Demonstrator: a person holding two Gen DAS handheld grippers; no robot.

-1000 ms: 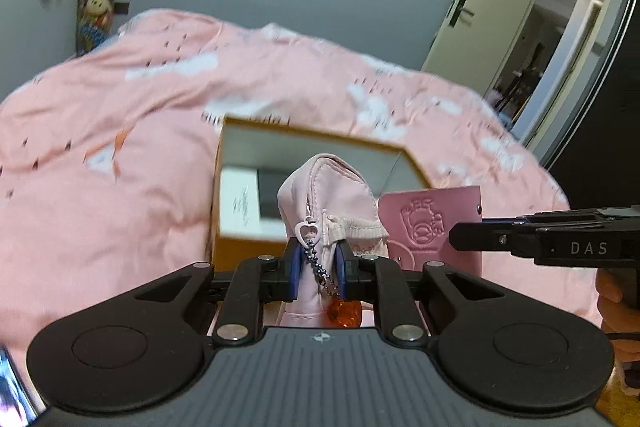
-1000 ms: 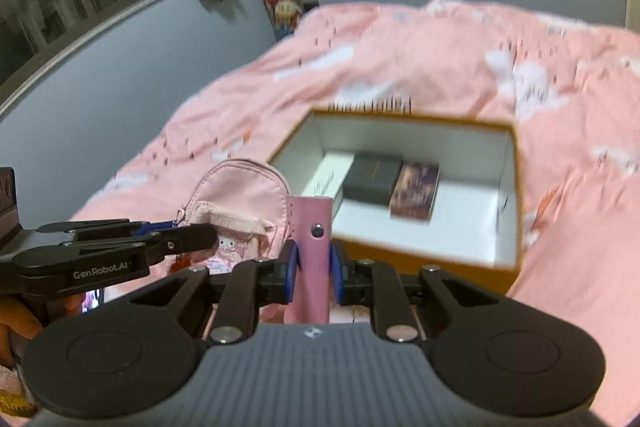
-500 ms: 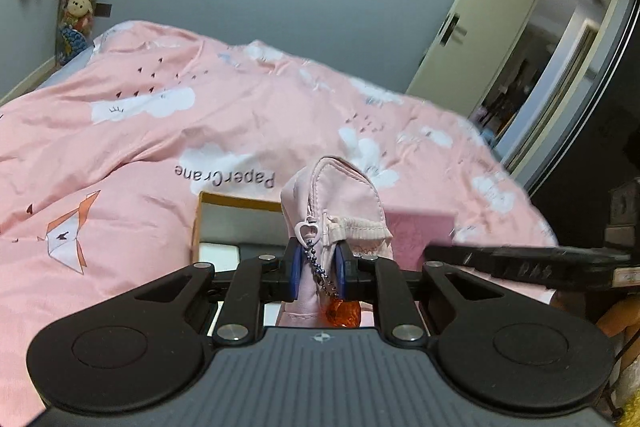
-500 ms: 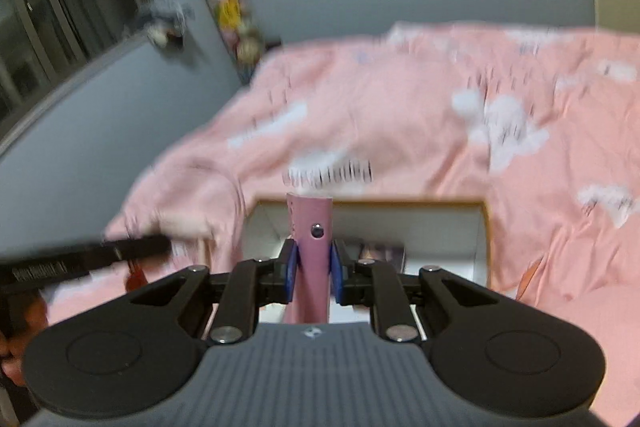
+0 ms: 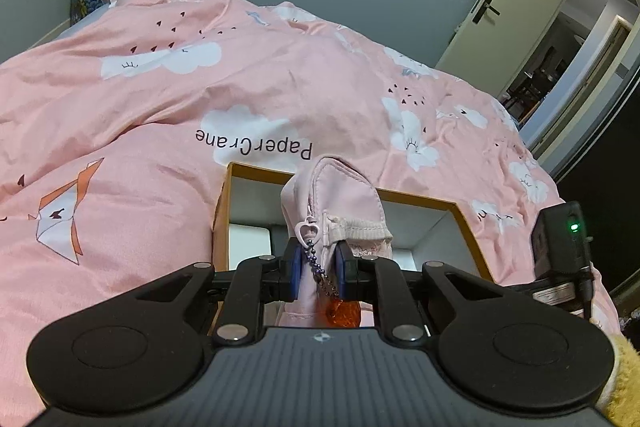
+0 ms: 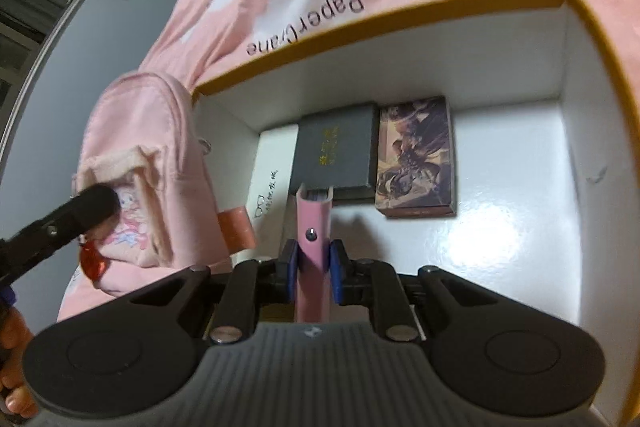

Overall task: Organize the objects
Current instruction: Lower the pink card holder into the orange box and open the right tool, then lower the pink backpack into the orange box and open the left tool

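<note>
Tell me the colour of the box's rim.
Mustard yellow rim with white inner walls, clearest in the right wrist view.

Soft matt pink cloth pouch (image 5: pixel 336 195) clamped ahead of the left gripper (image 5: pixel 318 263), glossy orange translucent charm (image 5: pixel 340 313) on a metal bead chain, smooth pink leather-like card holder (image 6: pixel 314 227) in the right gripper (image 6: pixel 312 263), glossy white cardboard box (image 6: pixel 520 227) interior beyond it, matt black ribbed plastic gripper bodies, matt cotton-like duvet (image 5: pixel 200 87).

Grippers: two, left (image 5: pixel 318 277), right (image 6: pixel 312 273)
Pouches (image 5: pixel 334 199): one
Wallets (image 6: pixel 314 227): one
Boxes (image 6: pixel 592 75): one
Items in box: three
Duvets (image 5: pixel 200 87): one
</note>
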